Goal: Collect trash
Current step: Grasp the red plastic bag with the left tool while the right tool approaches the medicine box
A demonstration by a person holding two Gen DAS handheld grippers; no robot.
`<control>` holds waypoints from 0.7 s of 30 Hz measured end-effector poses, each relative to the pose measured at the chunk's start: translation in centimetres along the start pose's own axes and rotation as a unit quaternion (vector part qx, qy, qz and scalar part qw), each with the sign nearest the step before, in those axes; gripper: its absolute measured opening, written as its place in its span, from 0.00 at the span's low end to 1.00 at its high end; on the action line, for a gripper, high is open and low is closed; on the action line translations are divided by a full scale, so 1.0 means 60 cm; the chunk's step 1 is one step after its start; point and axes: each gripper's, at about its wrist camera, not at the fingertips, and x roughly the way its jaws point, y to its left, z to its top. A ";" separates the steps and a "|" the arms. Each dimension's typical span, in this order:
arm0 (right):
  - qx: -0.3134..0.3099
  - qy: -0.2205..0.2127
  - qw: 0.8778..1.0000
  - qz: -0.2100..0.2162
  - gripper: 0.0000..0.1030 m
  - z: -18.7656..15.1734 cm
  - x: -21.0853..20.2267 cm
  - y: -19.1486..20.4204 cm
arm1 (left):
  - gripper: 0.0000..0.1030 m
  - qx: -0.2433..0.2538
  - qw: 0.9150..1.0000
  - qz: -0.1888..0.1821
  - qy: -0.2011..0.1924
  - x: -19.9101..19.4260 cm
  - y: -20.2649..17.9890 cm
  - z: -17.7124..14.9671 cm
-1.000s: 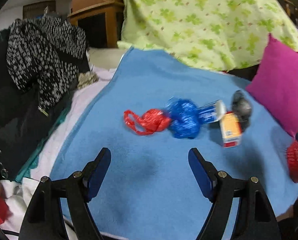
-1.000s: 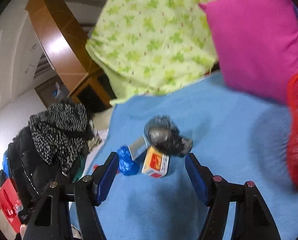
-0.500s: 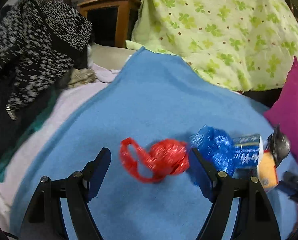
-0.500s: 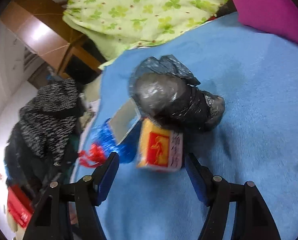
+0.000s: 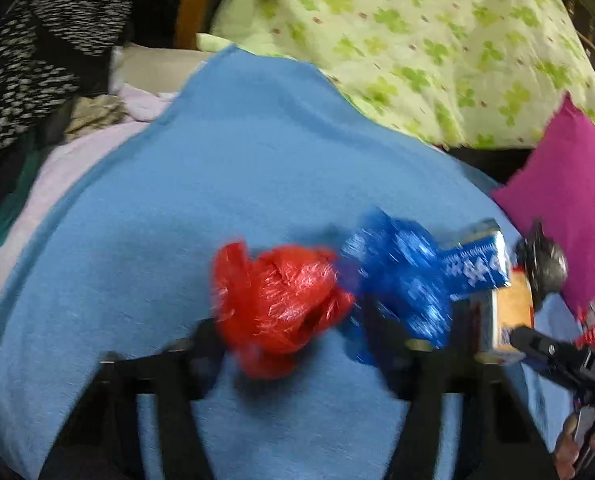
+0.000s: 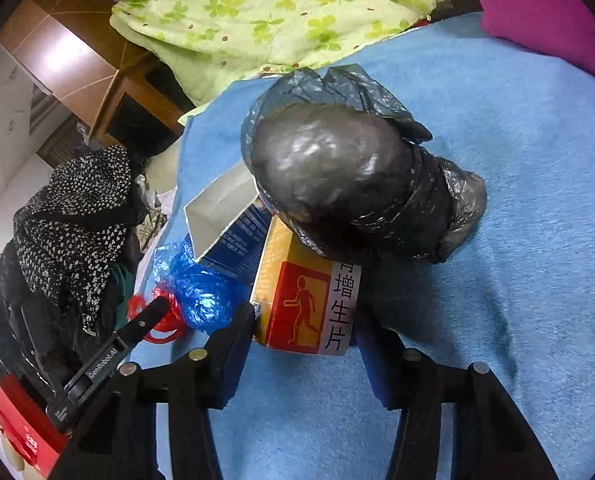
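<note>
My left tongs (image 5: pixel 293 344) are spread wide with the crumpled red plastic bag (image 5: pixel 277 300) sitting between the two fingers; the frame is blurred, so I cannot tell whether either finger touches it. My right tongs (image 6: pixel 303 344) are also wide open, straddling the near end of the orange-and-red cardboard box with a walking figure and Chinese print (image 6: pixel 305 308), whose left edge seems to be against my left-hand finger (image 6: pixel 233 340). Everything lies on the blue fleece blanket (image 5: pixel 225 168). Just beyond the red bag, touching it on the right, is the crumpled blue plastic bag (image 5: pixel 397 276), then the open blue-and-white carton (image 5: pixel 477 264). The right wrist view shows what the left barely catches: the bulging black plastic bag (image 6: pixel 349 184) rests on the far end of the orange box, and the blue carton's open mouth (image 6: pixel 221 204) faces up beside it. The left view shows my right tongs arriving at the orange box from the right. Farther back lie the magenta cushion (image 5: pixel 565 208), the green clover-print quilt (image 5: pixel 417 40) and the black-and-white speckled garment (image 6: pixel 73 216).
</note>
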 end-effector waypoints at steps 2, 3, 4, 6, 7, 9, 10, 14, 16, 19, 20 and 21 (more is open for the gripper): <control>-0.007 0.001 1.000 -0.001 0.52 -0.006 -0.010 0.003 | 0.17 0.010 1.000 -0.004 0.019 0.005 -0.011 -0.010; -0.010 0.003 1.000 -0.001 0.52 -0.009 -0.016 0.003 | 0.12 0.010 1.000 -0.007 0.027 0.006 -0.016 -0.014; -0.015 0.006 1.000 0.002 0.52 -0.014 -0.025 0.004 | 0.11 0.008 0.999 -0.013 0.034 0.003 -0.019 -0.019; -0.022 0.012 1.000 0.006 0.52 -0.024 -0.042 0.003 | 0.10 -0.001 0.999 -0.030 0.042 -0.007 -0.026 -0.030; -0.029 0.015 0.999 0.006 0.52 -0.033 -0.055 0.001 | 0.10 -0.005 0.998 -0.040 0.043 -0.016 -0.031 -0.035; -0.038 0.018 0.999 0.006 0.52 -0.046 -0.076 -0.001 | 0.10 -0.009 0.997 -0.065 0.046 -0.040 -0.044 -0.051; -0.041 0.017 0.999 0.005 0.52 -0.053 -0.090 -0.003 | 0.10 -0.007 0.996 -0.070 0.047 -0.054 -0.056 -0.061; -0.053 0.000 0.998 -0.013 0.52 -0.070 -0.147 -0.013 | 0.10 0.016 0.995 -0.087 0.054 -0.098 -0.081 -0.103; -0.064 -0.018 0.997 -0.026 0.52 -0.081 -0.182 -0.020 | 0.10 0.021 0.993 -0.101 0.061 -0.114 -0.091 -0.128; -0.072 -0.033 0.996 -0.050 0.52 -0.100 -0.219 -0.035 | 0.10 0.025 0.989 -0.125 0.073 -0.133 -0.109 -0.169; -0.076 -0.035 0.995 -0.059 0.52 -0.106 -0.226 -0.040 | 0.10 0.030 0.987 -0.134 0.078 -0.139 -0.116 -0.183; -0.081 -0.032 0.994 -0.066 0.52 -0.110 -0.230 -0.045 | 0.10 0.036 0.987 -0.135 0.081 -0.143 -0.121 -0.190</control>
